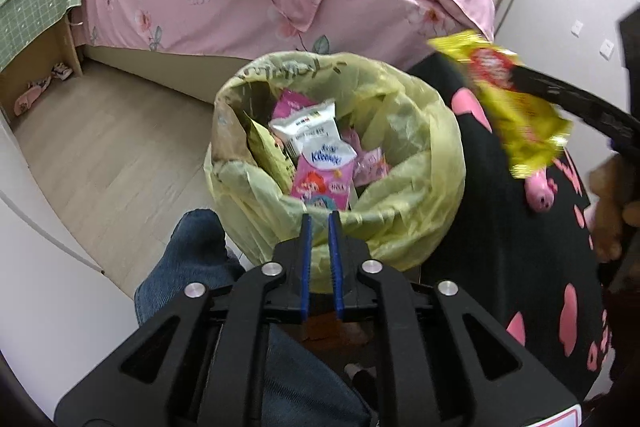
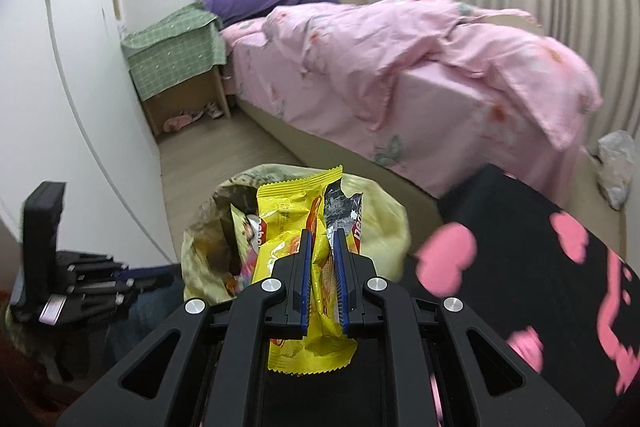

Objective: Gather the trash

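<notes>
wrapper drop coming up, right gripper (image 2: 321, 281) over the bin (image 1: 420, 163).

right jaws clamped on yellow snack wrapper (image 2: 296, 227), held above the bag-lined bin's mouth, prob so it falls in w/ the other packets (image 1: 320, 163). left gripper (image 1: 320, 263) nearly closed, holds nothing, hangs just at the bin's near rim, likely out of the way.

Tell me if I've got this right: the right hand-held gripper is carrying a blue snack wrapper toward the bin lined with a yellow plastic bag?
Not quite: the wrapper is yellow, not blue. The right wrist view shows the right hand-held gripper clamped on a crinkled yellow snack wrapper, just short of the bin lined with a yellow plastic bag. The rest is right.
</notes>
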`<action>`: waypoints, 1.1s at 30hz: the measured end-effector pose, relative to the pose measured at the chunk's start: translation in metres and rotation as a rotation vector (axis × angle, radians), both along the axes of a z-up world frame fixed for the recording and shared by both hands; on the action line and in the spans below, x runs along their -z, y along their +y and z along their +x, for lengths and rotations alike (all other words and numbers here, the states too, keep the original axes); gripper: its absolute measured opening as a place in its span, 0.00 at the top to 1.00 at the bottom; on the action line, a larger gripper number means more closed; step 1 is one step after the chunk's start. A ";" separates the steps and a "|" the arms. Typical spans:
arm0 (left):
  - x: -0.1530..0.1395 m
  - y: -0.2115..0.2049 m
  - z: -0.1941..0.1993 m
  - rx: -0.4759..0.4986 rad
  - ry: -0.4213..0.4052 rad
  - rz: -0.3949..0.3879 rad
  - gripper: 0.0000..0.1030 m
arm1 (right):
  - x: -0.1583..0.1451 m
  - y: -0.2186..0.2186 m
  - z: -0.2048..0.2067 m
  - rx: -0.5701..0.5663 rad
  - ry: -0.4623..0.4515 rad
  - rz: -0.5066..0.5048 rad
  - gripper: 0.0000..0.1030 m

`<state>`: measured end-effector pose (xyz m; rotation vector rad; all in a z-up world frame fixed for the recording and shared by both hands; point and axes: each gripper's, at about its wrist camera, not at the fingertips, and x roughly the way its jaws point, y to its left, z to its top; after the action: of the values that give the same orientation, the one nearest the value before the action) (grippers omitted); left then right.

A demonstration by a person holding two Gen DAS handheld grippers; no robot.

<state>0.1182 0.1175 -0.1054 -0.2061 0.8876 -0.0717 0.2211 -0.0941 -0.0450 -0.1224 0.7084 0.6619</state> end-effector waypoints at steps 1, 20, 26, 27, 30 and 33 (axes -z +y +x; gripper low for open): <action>-0.001 0.002 0.002 -0.008 -0.003 -0.003 0.89 | 0.003 0.010 0.008 -0.015 0.016 -0.002 0.88; -0.012 0.013 -0.002 -0.061 -0.039 -0.072 0.60 | 0.042 0.038 0.037 0.013 0.186 0.046 0.61; -0.035 -0.010 -0.021 -0.033 -0.120 -0.053 0.40 | 0.020 -0.007 -0.017 0.075 0.079 0.013 0.61; -0.039 -0.014 -0.023 -0.028 -0.132 -0.043 0.37 | 0.016 -0.015 -0.027 0.083 0.062 0.006 0.61; -0.053 -0.033 -0.035 -0.001 -0.184 0.001 0.25 | 0.007 -0.043 -0.060 0.128 0.009 0.000 0.61; -0.063 -0.055 -0.043 0.023 -0.202 0.043 0.19 | 0.007 -0.063 -0.078 0.167 0.014 -0.004 0.60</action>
<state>0.0749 0.0627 -0.0425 -0.1456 0.6892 -0.0930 0.1428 -0.1569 -0.0518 -0.0619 0.7247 0.5022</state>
